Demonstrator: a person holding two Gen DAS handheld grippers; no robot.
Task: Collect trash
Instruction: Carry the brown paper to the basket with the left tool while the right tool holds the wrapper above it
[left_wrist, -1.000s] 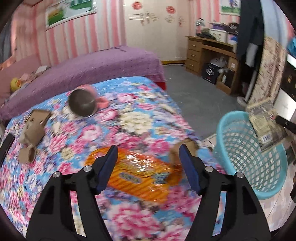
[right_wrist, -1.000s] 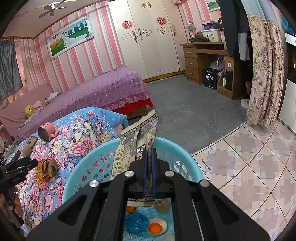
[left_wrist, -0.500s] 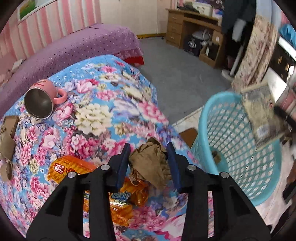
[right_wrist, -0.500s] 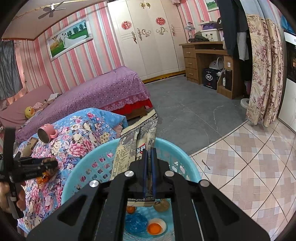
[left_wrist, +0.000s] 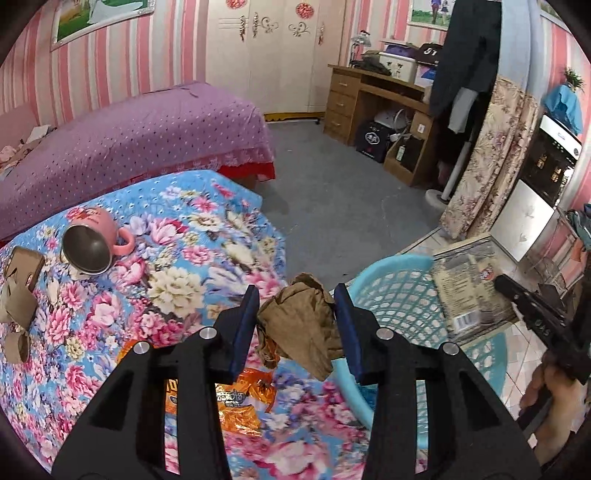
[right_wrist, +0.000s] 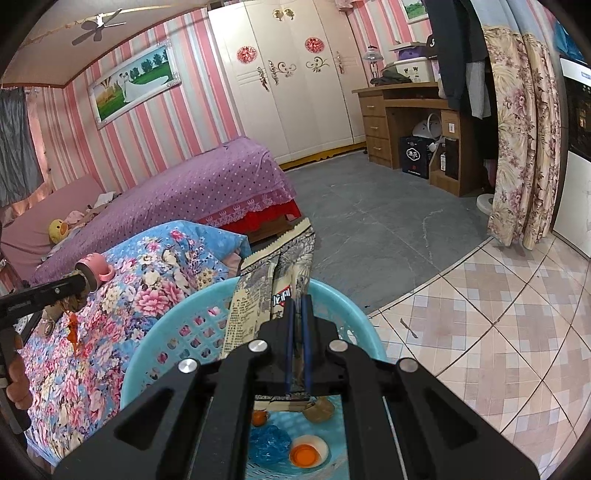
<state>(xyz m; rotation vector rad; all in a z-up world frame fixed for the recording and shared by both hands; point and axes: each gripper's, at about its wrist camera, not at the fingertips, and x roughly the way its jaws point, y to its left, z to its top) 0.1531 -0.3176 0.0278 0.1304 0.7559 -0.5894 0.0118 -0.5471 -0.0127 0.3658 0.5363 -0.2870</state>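
My left gripper (left_wrist: 296, 295) is shut on a crumpled brown paper wad (left_wrist: 299, 328), held a little above the floral bedspread (left_wrist: 184, 251) beside the turquoise basket (left_wrist: 399, 299). An orange snack wrapper (left_wrist: 236, 398) lies on the bedspread under the left gripper's fingers. My right gripper (right_wrist: 298, 306) is shut on a grey patterned snack packet (right_wrist: 266, 280), which stands upright over the basket (right_wrist: 177, 321). In the left wrist view that packet (left_wrist: 469, 284) hangs over the basket's far rim. The basket bottom holds a blue plastic scrap (right_wrist: 269, 443) and an orange-lidded cup (right_wrist: 306, 452).
A pink mug (left_wrist: 92, 247) lies on its side on the bedspread, with brown cardboard pieces (left_wrist: 18, 288) at the left edge. A purple bed (left_wrist: 129, 133) stands behind. A wooden desk (left_wrist: 373, 99) and a floral curtain (left_wrist: 491, 155) lie across the grey floor.
My left gripper closed on the brown paper wad and lifted it off the bedspread, swinging toward the basket. The right gripper and its packet stayed put.
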